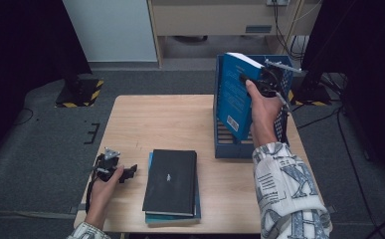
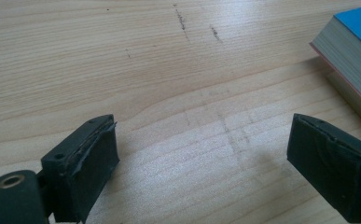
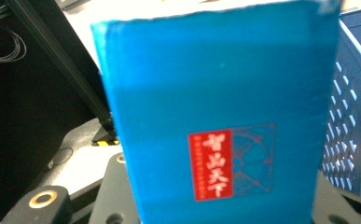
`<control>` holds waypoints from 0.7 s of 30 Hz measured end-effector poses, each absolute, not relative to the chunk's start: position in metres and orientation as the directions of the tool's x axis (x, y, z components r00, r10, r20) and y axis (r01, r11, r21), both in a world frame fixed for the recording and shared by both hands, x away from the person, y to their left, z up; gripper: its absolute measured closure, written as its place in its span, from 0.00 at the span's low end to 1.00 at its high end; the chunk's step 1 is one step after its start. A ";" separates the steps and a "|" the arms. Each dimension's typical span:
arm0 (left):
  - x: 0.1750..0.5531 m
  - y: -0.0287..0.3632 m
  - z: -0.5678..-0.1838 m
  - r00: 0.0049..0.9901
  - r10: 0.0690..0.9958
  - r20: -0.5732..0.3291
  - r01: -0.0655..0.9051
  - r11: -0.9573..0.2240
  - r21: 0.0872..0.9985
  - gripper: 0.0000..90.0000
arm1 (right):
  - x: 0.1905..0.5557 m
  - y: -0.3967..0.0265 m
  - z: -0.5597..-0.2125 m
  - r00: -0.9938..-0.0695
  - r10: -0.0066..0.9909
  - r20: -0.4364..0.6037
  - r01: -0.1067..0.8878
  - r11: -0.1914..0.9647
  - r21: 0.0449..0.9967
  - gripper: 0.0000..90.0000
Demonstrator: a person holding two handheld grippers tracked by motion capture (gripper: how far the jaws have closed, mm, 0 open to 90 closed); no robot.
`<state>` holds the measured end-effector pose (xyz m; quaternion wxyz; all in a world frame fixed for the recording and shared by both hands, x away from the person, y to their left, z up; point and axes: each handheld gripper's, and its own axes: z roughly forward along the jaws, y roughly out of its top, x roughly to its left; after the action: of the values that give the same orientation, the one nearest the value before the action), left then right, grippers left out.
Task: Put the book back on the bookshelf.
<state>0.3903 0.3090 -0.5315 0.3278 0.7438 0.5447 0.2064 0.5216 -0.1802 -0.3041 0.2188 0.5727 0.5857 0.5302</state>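
1. The right gripper (image 1: 259,82) holds a blue book (image 1: 235,92) upright over the blue crate (image 1: 230,147) at the far right of the table (image 1: 145,119). Its jaws pinch the book near the upper edge, and the lower corner hangs inside the crate's walls, not yet resting on the floor of it as far as I can tell.

2. In the right gripper view the blue book (image 3: 215,107) stands square across the jaws, its red label facing the camera, with the crate's (image 3: 350,116) perforated wall just beside it.

3. The left gripper (image 1: 113,172) lies low at the near left of the table, its jaws spread wide with nothing between them. In the left gripper view bare wood shows between them, and the corner of a book (image 2: 350,51) lies off to one side.

4. Two more books wait in a stack at the near middle: a black book (image 1: 171,181) on top of a teal book (image 1: 198,211).

5. What could go wrong, to my eye: the hold is high and on one edge, so the book could swing or slip through the jaws if it is lowered in a jerk.

6. The tilted lower corner could catch on the crate's front wall or the slats in its floor, twisting the book out of the grip.

7. Let go too early, and the book will likely topple flat instead of standing, since nothing in the crate props it.

8. The light crate could also slide on the table if the book pushes against a wall.
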 end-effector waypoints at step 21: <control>0.391 0.308 -0.531 0.330 0.943 -0.048 0.674 -0.200 0.711 0.09 | 0.530 -0.166 -0.324 -0.227 0.920 0.319 0.426 -0.200 0.882 0.67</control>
<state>0.3908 0.3084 -0.5313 0.3272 0.7468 0.5414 0.2052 0.5302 -0.1661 -0.3236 0.2377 0.5746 0.5859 0.5197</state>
